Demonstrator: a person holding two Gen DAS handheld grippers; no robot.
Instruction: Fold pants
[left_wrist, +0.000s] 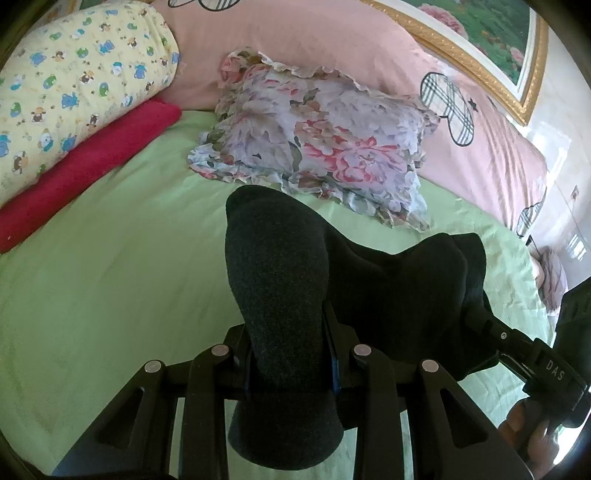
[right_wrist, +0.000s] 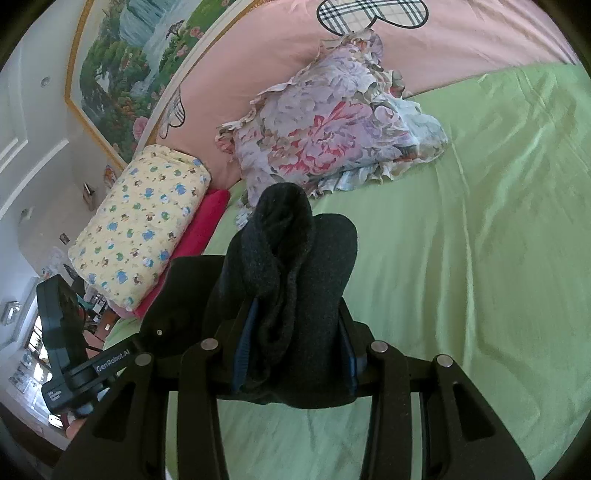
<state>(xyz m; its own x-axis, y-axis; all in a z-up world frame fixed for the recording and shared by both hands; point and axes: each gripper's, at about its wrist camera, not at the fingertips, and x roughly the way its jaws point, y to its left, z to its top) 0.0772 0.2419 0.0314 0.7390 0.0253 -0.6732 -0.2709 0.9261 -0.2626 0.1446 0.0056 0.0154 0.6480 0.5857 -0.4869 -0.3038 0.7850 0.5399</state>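
The dark grey pants (left_wrist: 277, 280) are bunched up and held off the green bed sheet (left_wrist: 110, 277). My left gripper (left_wrist: 291, 354) is shut on a thick fold of them; the cloth hides the fingertips. The fabric stretches right to my right gripper (left_wrist: 480, 317), seen at the right of the left wrist view. In the right wrist view my right gripper (right_wrist: 295, 354) is shut on another bunch of the pants (right_wrist: 295, 266), with blue pads (right_wrist: 243, 350) pressed on the cloth. My left gripper (right_wrist: 159, 325) shows at the left, with pants fabric over it.
A floral pillow (left_wrist: 317, 140) lies just beyond the pants. A rolled yellow print quilt (left_wrist: 74, 96) on a red towel (left_wrist: 85, 166) sits at the left. A pink duvet (left_wrist: 332, 40) lies along the headboard, under a framed painting (right_wrist: 140, 62).
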